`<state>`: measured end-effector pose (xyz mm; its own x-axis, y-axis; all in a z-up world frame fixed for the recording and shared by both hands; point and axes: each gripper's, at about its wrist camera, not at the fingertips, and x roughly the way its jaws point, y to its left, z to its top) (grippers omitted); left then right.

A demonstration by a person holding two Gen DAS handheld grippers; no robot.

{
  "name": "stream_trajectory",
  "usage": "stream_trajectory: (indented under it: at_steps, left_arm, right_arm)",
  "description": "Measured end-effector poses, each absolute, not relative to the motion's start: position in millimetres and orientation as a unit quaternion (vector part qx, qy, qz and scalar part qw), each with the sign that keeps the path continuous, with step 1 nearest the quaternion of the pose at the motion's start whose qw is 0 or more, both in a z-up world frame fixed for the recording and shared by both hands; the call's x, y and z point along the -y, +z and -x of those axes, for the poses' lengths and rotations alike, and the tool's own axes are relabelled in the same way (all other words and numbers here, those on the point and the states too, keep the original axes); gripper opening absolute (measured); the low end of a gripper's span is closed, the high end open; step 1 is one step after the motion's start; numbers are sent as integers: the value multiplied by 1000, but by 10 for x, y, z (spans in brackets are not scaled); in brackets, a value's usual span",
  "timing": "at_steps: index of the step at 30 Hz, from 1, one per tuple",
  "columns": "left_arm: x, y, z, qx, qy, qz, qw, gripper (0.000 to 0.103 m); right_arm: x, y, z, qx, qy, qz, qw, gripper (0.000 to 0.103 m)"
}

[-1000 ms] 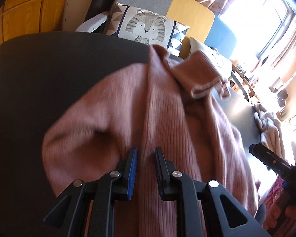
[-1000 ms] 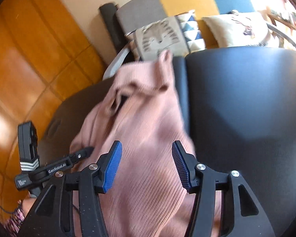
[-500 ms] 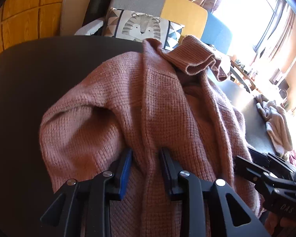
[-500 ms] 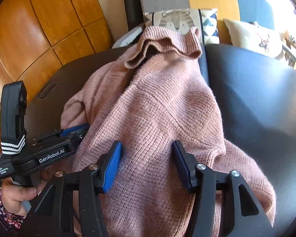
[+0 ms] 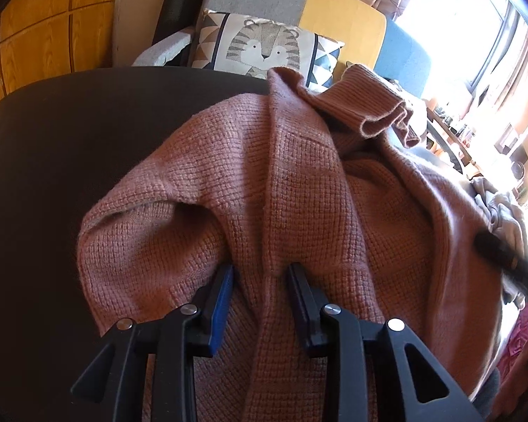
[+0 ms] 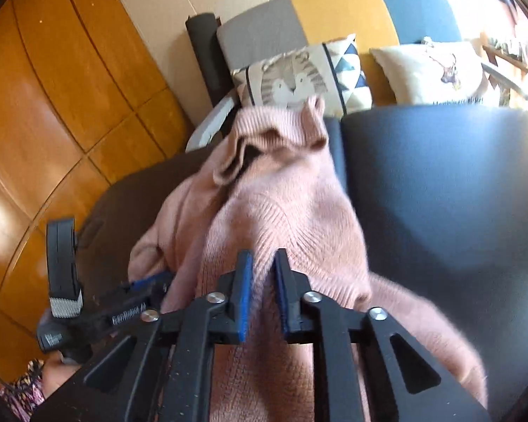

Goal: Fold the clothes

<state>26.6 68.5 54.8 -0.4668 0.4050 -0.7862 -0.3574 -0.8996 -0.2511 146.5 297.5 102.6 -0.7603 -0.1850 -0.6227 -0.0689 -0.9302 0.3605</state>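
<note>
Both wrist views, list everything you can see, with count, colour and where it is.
sweater: one, pink knit, bunched on the dark surface
tiger cushion: one, white and grey, on the sofa behind
cream cushion: one, further right on the sofa
pale cloth: one, far right
left gripper: black, blue pads, jaws apart around a sweater ridge
right gripper: black, blue pads, pinching a sweater fold

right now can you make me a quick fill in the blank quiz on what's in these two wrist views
1. The knitted sweater on the dark surface is ____ in colour.
2. The right gripper is shut on a fold of the ____.
3. The cushion behind the sweater shows a ____ face.
4. The plain backrest pad between the grey and blue ones is ____.

Missing words: pink; sweater; tiger; yellow
</note>
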Motion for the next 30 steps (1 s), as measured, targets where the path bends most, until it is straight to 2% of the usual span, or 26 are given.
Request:
stream_trajectory:
  at_steps: [5, 7, 11, 14, 17, 21, 25, 30]
  left_arm:
    - [-729, 496, -389, -27, 879, 425, 214, 41]
    - [-702, 475, -338, -21, 877, 426, 221, 45]
    - [-609, 446, -236, -12, 874, 420, 242, 50]
    - [-662, 433, -227, -38, 879, 411, 241, 55]
    - [-672, 425, -181, -50, 882, 406, 236, 61]
    - [-659, 406, -37, -45, 880, 407, 240, 63]
    - [-669, 386, 84, -43, 880, 407, 240, 63]
    - [-652, 391, 61, -48, 885, 401, 232, 64]
  right_arm:
    - [-2955, 903, -1305, 152, -920, -360, 2, 8]
    - [-2972, 773, -1222, 155, -906, -393, 7, 10]
    - [-2960, 909, -1480, 186, -910, -370, 21, 20]
    - [-2763, 1153, -1819, 165, -926, -338, 42, 29]
    - [-2599, 1203, -2088, 143, -923, -350, 75, 30]
    - [-2429, 1098, -2417, 119, -904, -390, 127, 30]
    - [-2315, 1017, -2684, 72, -901, -403, 140, 30]
    - [-2160, 962, -2725, 53, -888, -423, 172, 30]
